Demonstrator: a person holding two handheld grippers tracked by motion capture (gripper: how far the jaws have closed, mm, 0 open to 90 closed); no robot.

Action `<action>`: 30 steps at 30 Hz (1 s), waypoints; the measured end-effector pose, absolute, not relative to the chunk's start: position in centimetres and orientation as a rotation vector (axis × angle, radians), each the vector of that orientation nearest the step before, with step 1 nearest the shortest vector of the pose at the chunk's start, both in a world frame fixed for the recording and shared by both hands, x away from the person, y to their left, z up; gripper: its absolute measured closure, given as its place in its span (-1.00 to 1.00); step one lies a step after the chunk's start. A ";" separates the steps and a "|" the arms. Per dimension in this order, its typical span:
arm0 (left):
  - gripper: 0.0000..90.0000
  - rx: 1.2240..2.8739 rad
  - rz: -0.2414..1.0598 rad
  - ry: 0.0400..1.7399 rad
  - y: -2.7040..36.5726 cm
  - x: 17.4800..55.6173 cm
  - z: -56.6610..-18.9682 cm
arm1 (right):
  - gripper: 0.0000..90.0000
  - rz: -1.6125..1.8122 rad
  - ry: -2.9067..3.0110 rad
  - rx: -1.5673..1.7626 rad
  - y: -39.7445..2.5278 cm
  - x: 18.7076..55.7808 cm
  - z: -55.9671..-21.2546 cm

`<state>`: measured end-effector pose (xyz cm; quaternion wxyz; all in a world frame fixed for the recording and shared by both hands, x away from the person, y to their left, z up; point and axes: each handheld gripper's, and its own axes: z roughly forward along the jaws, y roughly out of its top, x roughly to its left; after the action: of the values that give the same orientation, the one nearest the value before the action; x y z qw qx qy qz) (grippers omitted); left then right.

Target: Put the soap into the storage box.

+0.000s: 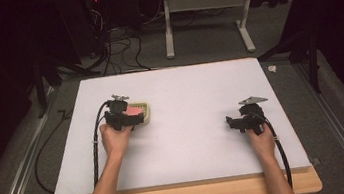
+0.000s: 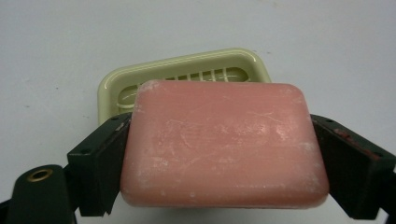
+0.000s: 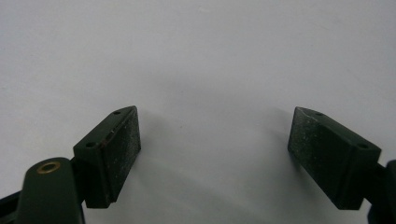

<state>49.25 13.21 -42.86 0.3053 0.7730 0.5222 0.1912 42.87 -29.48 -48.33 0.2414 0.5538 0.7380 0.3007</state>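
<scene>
A pink bar of soap [image 2: 224, 144] is clamped between the two black jaws of my left gripper [image 2: 219, 154], held just in front of and above a pale yellow-green soap dish [image 2: 187, 70] with a slotted floor. In the high view the left gripper [image 1: 130, 117] sits at the table's left-middle with the pink soap [image 1: 134, 110] over the near edge of the soap dish [image 1: 144, 111]. My right gripper [image 1: 234, 121] rests at the table's right, and the right gripper [image 3: 215, 149] stands open over bare white surface with nothing between its jaws.
The white tabletop [image 1: 184, 90] rests on a wooden bench. Cables trail from both grippers off the near edge. Behind the table are a grey floor, a tangle of black cables [image 1: 113, 49] and a white desk frame [image 1: 205, 17].
</scene>
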 end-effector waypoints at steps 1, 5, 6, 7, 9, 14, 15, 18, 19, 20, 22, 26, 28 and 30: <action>-0.69 2.043 0.507 1.391 13.2 49.4 -42.9 | -0.60 0.822 2.018 1.512 -29.5 42.9 -48.3; -0.69 2.041 0.506 1.414 12.9 50.3 -43.3 | -0.60 0.822 2.018 1.512 -29.5 42.9 -48.3; -0.69 2.041 0.506 1.414 12.9 50.3 -43.3 | -0.60 0.822 2.018 1.513 -29.5 42.9 -48.3; -0.69 2.035 0.500 1.420 12.9 50.5 -43.4 | -0.60 0.822 2.018 1.513 -29.5 42.9 -48.3; -0.69 2.027 0.490 1.442 12.9 50.8 -43.8 | -0.60 0.822 2.018 1.511 -29.5 42.9 -48.3; -0.69 2.025 0.491 1.465 12.9 51.2 -44.4 | -0.60 0.823 2.018 1.513 -29.5 42.9 -48.3; -0.69 2.020 0.486 1.472 12.9 51.3 -44.5 | -0.60 0.823 2.018 1.513 -29.5 42.9 -48.3; -0.69 2.016 0.491 1.476 12.9 51.4 -44.5 | -0.60 0.823 2.018 1.513 -29.5 42.9 -48.3; -0.69 2.011 0.491 1.478 13.0 51.5 -44.6 | -0.60 0.823 2.018 1.513 -29.5 42.9 -48.3; -0.69 2.006 0.488 1.481 13.0 51.5 -44.6 | -0.60 0.823 2.017 1.514 -29.5 42.9 -48.3; -0.69 2.004 0.484 1.483 13.0 51.6 -44.7 | -0.60 0.822 2.018 1.512 -29.5 42.9 -48.3; -0.70 1.994 0.498 1.485 12.9 51.6 -44.8 | -0.60 0.822 2.018 1.513 -29.5 42.9 -48.3; -0.70 1.988 0.513 1.482 12.8 51.7 -44.9 | -0.60 0.822 2.017 1.512 -29.5 42.9 -48.3; -0.70 1.992 0.518 1.475 12.7 51.6 -44.9 | -0.60 0.822 2.017 1.513 -29.5 42.9 -48.3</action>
<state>51.65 12.74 -44.86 0.2999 0.7503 0.5558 0.1952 42.87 -29.48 -48.33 0.2424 0.5535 0.7378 0.3007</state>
